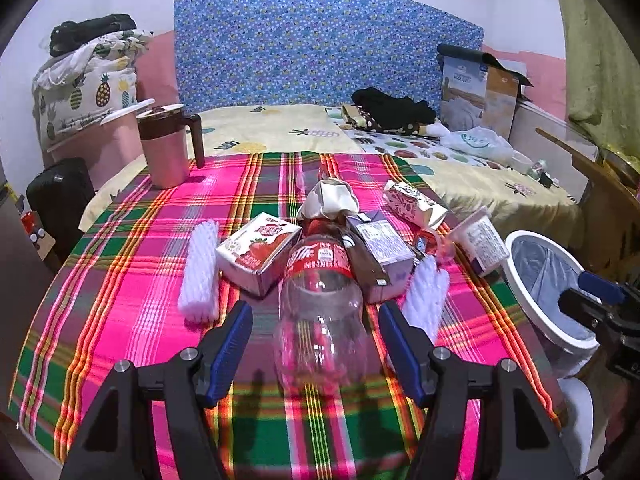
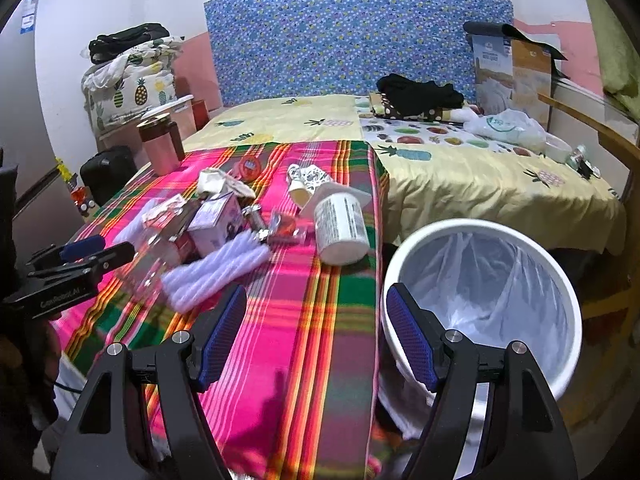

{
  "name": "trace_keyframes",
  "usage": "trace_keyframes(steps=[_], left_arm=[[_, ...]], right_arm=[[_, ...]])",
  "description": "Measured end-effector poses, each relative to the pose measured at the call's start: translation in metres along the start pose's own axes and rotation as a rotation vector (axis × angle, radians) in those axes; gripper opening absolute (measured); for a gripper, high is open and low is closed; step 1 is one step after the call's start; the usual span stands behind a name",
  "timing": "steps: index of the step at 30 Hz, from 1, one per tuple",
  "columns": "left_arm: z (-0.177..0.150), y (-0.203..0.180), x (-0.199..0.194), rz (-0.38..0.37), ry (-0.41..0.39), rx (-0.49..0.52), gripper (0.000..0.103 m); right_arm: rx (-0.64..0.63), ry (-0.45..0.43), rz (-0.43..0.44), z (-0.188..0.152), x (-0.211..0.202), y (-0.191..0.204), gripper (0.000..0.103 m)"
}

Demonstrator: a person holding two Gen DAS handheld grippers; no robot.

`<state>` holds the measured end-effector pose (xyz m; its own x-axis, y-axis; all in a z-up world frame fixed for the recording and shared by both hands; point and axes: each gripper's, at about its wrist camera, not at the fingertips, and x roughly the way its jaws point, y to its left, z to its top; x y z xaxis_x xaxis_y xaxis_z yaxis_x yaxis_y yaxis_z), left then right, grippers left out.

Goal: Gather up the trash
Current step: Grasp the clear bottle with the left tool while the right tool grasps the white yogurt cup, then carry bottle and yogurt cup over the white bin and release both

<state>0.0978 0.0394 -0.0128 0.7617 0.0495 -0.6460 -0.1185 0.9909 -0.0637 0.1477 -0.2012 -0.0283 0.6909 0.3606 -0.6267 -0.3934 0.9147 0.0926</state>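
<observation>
Left gripper [image 1: 316,336] jaws spread wide, clear bottle [image 1: 320,312] lying on the plaid cloth [image 1: 120,280] between the fingers, base toward the camera, neither pad touching it. Right gripper [image 2: 316,336] also wide apart and holding nothing, straddling the cloth edge, its right finger [image 2: 412,344] over the bin [image 2: 560,280] rim

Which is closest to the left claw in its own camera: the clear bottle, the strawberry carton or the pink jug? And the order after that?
1. Clear bottle, lying between the open fingers of the left claw.
2. Strawberry carton, just beyond, left of the bottle.
3. Pink jug, far back on the left.
</observation>
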Motion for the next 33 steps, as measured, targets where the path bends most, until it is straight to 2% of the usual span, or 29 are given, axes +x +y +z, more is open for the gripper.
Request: trace_keyframes(steps=[10,21,22,24,25,33], left_arm=[[0.009,0.003,0.035,-0.017,0.066,-0.007,0.066],[0.002,0.010,0.058,-0.027,0.125,-0.037,0.066],[0.002,0.011,0.059,-0.027,0.127,-0.037,0.066],[0.002,0.011,0.060,-0.025,0.124,-0.037,0.066],[0.002,0.011,0.059,-0.025,0.121,-0.037,0.066],[-0.001,0.014,0.049,-0.022,0.085,-0.049,0.064]], right_arm=[[0.021,0.047,-0.001,0.021,0.043,-0.014,0.074],[0.055,0.121,0.017,0.024,0.075,-0.024,0.073],[0.063,0.126,0.016,0.024,0.075,-0.025,0.071],[0.074,0.134,0.021,0.024,0.076,-0.026,0.058],[0.076,0.138,0.027,0.023,0.075,-0.025,0.055],[0.072,0.126,0.033,0.027,0.066,-0.022,0.053]])
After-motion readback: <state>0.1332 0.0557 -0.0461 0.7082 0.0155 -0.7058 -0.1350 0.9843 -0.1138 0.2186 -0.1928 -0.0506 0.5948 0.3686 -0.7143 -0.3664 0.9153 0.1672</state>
